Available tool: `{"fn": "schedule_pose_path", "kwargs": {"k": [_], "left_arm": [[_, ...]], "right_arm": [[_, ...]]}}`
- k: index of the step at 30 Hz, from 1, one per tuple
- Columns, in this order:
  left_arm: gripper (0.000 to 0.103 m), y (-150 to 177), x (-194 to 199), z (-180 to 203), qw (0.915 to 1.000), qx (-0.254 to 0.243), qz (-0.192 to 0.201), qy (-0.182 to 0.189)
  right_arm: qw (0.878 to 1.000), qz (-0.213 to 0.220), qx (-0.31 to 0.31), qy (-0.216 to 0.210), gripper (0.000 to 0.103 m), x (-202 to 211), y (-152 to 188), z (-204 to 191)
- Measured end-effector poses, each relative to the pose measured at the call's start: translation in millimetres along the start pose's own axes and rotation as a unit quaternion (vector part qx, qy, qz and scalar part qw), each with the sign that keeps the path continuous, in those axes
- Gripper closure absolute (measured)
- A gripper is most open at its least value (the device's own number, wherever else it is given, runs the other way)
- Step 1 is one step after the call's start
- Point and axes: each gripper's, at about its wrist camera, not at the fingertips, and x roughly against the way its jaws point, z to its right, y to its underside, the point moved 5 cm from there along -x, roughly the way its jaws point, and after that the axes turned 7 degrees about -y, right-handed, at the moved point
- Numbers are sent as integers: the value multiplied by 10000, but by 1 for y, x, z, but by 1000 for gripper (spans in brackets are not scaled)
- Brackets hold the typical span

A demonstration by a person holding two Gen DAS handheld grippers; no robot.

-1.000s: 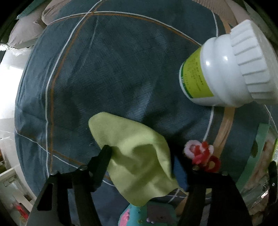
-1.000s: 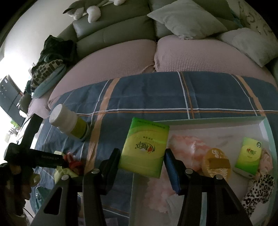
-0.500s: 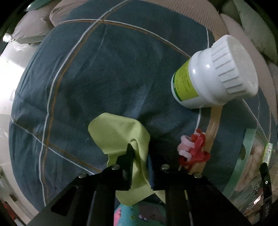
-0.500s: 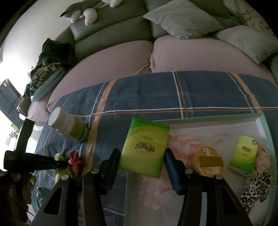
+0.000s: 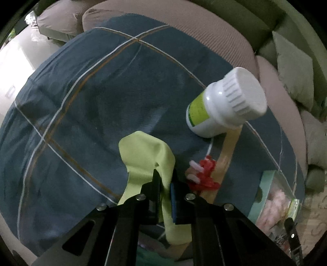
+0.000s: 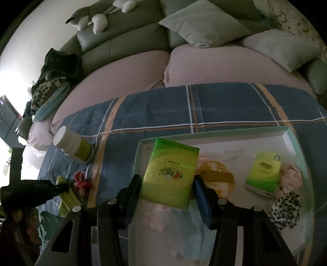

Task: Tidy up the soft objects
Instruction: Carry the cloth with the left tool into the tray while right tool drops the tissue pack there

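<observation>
My left gripper is shut on a light green cloth and holds it lifted off the blue plaid blanket. The cloth also shows in the right wrist view, hanging from the left gripper. My right gripper is shut on a green tissue pack and holds it above the left end of a pale green tray. The tray holds a second green pack, an orange item and a leopard-print soft item.
A white bottle with a green label lies on its side on the blanket; it also shows in the right wrist view. A red and white hair tie lies beside the cloth. Sofa cushions and a plush toy lie behind.
My left gripper closed on the green cloth and raised it off the blanket. My right gripper carried the tissue pack rightward, over the tray's left end.
</observation>
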Motion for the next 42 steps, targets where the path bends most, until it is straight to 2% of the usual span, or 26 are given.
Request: {"fn": "schedule_pose_path", "kwargs": {"k": [6, 11, 19, 23, 27, 33, 37, 42], "left_arm": [[95, 27, 14, 7, 9993, 105, 344, -88], [95, 41, 43, 12, 9970, 126, 751, -98], [95, 44, 114, 13, 9877, 67, 1518, 358], [95, 39, 132, 26, 9827, -131, 1757, 573], [95, 44, 141, 59, 9795, -561, 1802, 703], [95, 67, 133, 123, 9706, -1430, 1593, 1099], [95, 90, 124, 159, 9622, -1949, 1305, 1386], [95, 115, 109, 187, 9555, -2410, 917, 1432]], "right_arm": [[9999, 93, -120, 49, 49, 17, 5, 16], [9996, 183, -198, 56, 49, 28, 5, 25], [9988, 431, -205, 88, 49, 46, -2, 33], [9987, 454, -185, 158, 49, 50, -1, 35], [9987, 399, -156, 264, 49, 47, 0, 38], [9985, 333, -165, 395, 49, 45, 1, 48], [9976, 310, -250, 572, 49, 48, 2, 61], [9955, 353, -447, 755, 49, 58, 1, 83]]}}
